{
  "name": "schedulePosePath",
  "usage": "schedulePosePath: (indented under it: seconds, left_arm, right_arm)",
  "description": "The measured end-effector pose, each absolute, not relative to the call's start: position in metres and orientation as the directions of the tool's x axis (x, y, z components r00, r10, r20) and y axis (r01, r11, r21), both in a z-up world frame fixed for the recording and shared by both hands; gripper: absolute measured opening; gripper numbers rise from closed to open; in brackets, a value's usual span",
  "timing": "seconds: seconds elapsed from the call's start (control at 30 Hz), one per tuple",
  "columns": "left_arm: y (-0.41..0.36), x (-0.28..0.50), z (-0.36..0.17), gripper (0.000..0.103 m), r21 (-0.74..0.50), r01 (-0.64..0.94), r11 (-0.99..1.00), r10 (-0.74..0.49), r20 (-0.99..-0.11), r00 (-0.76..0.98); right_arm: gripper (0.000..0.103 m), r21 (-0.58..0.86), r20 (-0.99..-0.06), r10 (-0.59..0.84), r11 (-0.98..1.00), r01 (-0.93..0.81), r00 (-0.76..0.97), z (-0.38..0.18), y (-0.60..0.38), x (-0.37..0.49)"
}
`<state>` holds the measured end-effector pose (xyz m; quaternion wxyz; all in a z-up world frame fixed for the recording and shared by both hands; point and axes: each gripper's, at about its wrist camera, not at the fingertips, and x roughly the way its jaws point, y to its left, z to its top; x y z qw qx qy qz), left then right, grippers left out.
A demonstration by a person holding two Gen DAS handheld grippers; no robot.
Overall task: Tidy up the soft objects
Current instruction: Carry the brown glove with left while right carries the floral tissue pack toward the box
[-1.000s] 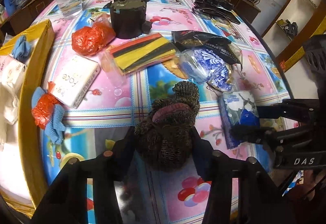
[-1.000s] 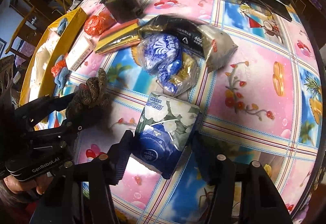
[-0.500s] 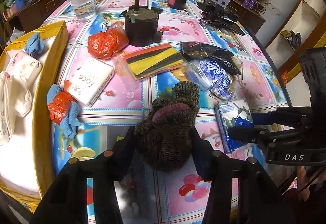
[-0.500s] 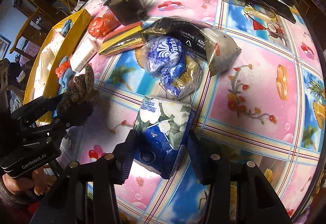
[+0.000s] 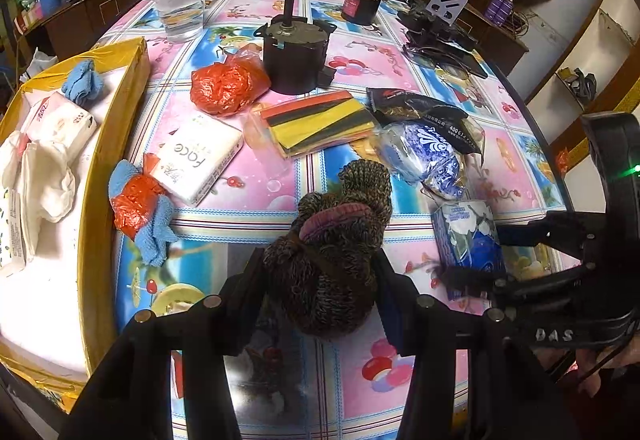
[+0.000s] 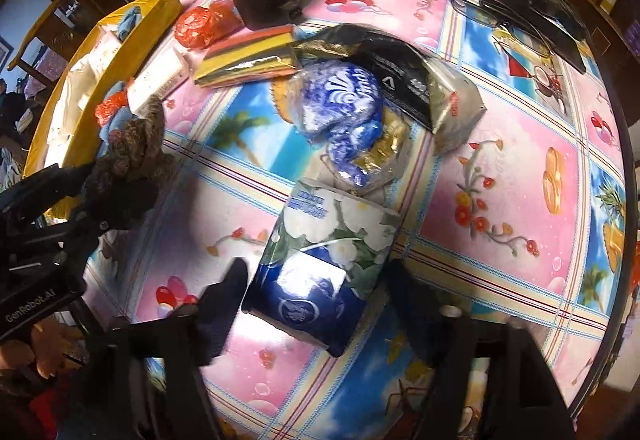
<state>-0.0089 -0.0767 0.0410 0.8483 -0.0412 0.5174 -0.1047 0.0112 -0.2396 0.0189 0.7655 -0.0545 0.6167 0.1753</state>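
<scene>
Left tongs [image 5: 320,280] clamp the knit bundle [image 5: 336,264] w/ both pads pressed into its lower half; top bulges out fwd past the tips. Looks light, squashy, grippy yarn, so a mid-body pinch suits it. Yellow box [image 5: 90,240] sits off to their left, soft stuff already inside. Right tongs [image 6: 316,292] straddle the tissue pack [image 6: 324,264]; can't tell if they're pinching or just flanking it. Pack's light, crushable, slick wrap, best taken across its narrow sides.
</scene>
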Motion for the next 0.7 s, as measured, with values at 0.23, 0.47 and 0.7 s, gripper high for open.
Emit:
schedulePosePath:
  seconds: [0.23,0.47,0.7]
  left_arm:
    - [-0.075,-0.007,0.043,0.05,-0.178,0.134,0.975,-0.22,-0.866,0.45]
    - [-0.075,-0.007,0.046,0.05,-0.174,0.139,0.975,-0.218,-0.863,0.456]
    - [-0.063,-0.009,0.056,0.05,-0.188,0.117,0.975,-0.222,-0.85,0.479]
  right_arm:
    - [0.061,0.154,-0.943,0.236,0.935,-0.32,0.234,0.03,-0.25,0.013]
    - [0.061,0.197,-0.914,0.299,0.918,-0.344,0.275,0.043,-0.252,0.005]
    - [0.061,0.202,-0.904,0.316,0.909,-0.364,0.287,0.05,-0.243,-0.001]
